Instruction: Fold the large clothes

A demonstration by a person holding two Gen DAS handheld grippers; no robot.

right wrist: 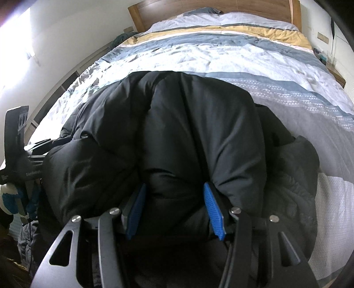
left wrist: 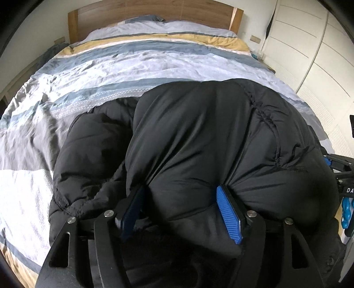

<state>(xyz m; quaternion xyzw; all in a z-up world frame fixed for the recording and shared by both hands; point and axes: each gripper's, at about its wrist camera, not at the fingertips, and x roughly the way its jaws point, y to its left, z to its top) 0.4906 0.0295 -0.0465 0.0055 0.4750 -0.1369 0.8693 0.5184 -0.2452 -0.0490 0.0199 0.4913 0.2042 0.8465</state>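
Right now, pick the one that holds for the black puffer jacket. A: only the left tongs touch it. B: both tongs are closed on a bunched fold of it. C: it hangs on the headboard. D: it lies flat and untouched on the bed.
B: the black puffer jacket bulges between the blue pads of the left tongs and likewise of the right tongs, above the striped bedspread.

Striped duvet (left wrist: 124, 66) (blue, white, yellow bands), wooden headboard (left wrist: 154, 11), white wardrobe doors (left wrist: 309, 55)
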